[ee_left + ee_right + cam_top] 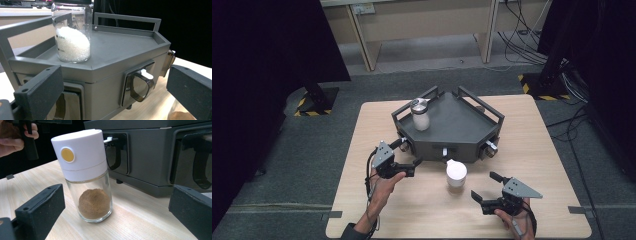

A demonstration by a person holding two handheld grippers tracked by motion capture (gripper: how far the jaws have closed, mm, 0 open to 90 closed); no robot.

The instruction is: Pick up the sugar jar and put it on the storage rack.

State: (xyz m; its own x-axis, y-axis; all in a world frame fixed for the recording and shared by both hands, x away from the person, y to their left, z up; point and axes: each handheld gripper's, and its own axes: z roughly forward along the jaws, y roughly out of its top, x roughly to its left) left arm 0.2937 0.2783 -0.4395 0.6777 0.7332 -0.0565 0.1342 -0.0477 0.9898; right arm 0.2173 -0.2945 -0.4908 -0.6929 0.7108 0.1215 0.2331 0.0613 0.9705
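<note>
Both your grippers rest low over the bench, jaws apart and holding nothing.

Your right gripper [486,191], at lower right of the high view, aims at the white-capped spice jar [456,174] standing upright near its jaws at centre. Your left gripper [415,167] faces the grey tray stand [472,131], where a jar of white granules [420,114] stands at upper left.

1. High view is kinda soft and low-res; the table [362,200] is evenly lit from overhead, with both side edges falling into near black.
2. Shadows under stuff are faint and short.
3. Gripper views are sharper, though the near jaws blur a bit.
4. Small glare on the glass jar [72,37].
</note>
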